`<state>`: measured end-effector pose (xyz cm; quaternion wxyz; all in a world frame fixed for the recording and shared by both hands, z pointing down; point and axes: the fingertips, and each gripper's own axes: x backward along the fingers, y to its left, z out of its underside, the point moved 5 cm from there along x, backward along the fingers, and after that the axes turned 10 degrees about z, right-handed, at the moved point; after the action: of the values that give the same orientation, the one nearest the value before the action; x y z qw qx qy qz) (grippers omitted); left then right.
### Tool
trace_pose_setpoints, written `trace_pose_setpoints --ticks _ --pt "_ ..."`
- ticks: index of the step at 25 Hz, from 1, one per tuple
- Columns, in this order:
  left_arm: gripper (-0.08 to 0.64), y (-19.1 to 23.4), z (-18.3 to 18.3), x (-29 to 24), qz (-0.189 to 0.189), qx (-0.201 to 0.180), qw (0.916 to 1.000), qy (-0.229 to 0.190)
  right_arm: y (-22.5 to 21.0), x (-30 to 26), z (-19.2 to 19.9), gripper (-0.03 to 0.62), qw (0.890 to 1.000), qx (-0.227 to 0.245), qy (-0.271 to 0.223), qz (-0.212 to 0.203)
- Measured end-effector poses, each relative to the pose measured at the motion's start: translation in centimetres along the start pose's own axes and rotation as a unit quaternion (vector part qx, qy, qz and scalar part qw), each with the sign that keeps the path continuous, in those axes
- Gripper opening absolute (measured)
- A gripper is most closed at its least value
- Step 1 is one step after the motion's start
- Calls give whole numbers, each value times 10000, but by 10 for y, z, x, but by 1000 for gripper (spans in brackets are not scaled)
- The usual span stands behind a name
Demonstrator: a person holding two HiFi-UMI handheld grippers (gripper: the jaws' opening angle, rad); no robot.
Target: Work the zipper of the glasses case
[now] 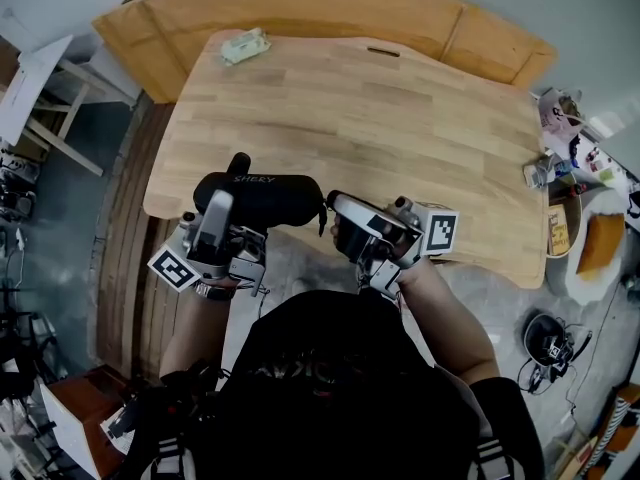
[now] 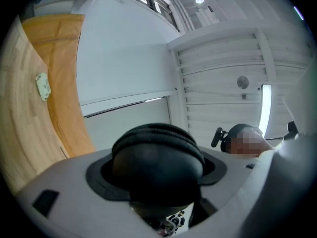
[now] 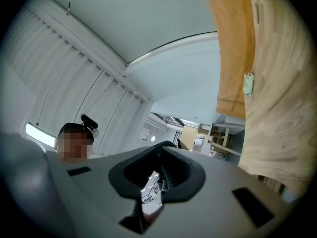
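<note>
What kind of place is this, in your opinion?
Probably a lab or workshop room, not a home: a large wooden table, cluttered supplies at its side, and cabled gear lying below it.

A light wooden table point(image 1: 400, 128) was seen, with a pale green crumpled thing point(image 1: 245, 45) laid near its far edge and a narrow slot point(image 1: 383, 52) cut further along that edge. A darker wooden top point(image 1: 300, 8) was set behind it. Small clutter point(image 1: 562, 168) was piled at the right, and a white panel point(image 1: 25, 88) was leaned at the left.
</note>
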<state>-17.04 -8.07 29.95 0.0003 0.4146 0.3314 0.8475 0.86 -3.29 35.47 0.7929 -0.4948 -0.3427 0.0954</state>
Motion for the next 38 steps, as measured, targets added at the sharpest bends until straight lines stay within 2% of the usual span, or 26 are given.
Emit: trace_pose_setpoints --ticks 7,11,14,17,20,27,30,35,38 --pt "362 -5 -6 0 -127 -260 9996 41 -2 -8 4 49 9998 -33 -164 81" --pt "362 -8 -10 -2 -75 -572 9981 226 -3 -8 5 51 9998 -17 -216 -16" --pt "362 -10 -13 -7 -276 -706 9964 381 -7 -7 3 54 9994 111 -313 -81" --pt "362 -10 -14 -13 -771 -998 9880 891 -15 -6 0 104 9987 279 -406 -101" --pt "362 -11 -15 -21 -1115 -1255 9771 1304 -26 -8 0 107 9989 189 -409 -154" --pt "362 -9 -16 -35 -1446 -1418 9661 1598 -49 -9 0 109 9989 25 -455 -139" --pt "362 -9 -18 -37 -1497 -1324 9682 1504 -48 -10 0 112 9989 40 -420 -226" --pt "362 -7 -23 -38 -1421 -825 9805 1082 -49 -13 -1 115 9982 -109 -437 -389" --pt "362 -7 -25 -41 -1358 -871 9812 1056 -42 -18 -6 114 9957 -372 -505 -681"
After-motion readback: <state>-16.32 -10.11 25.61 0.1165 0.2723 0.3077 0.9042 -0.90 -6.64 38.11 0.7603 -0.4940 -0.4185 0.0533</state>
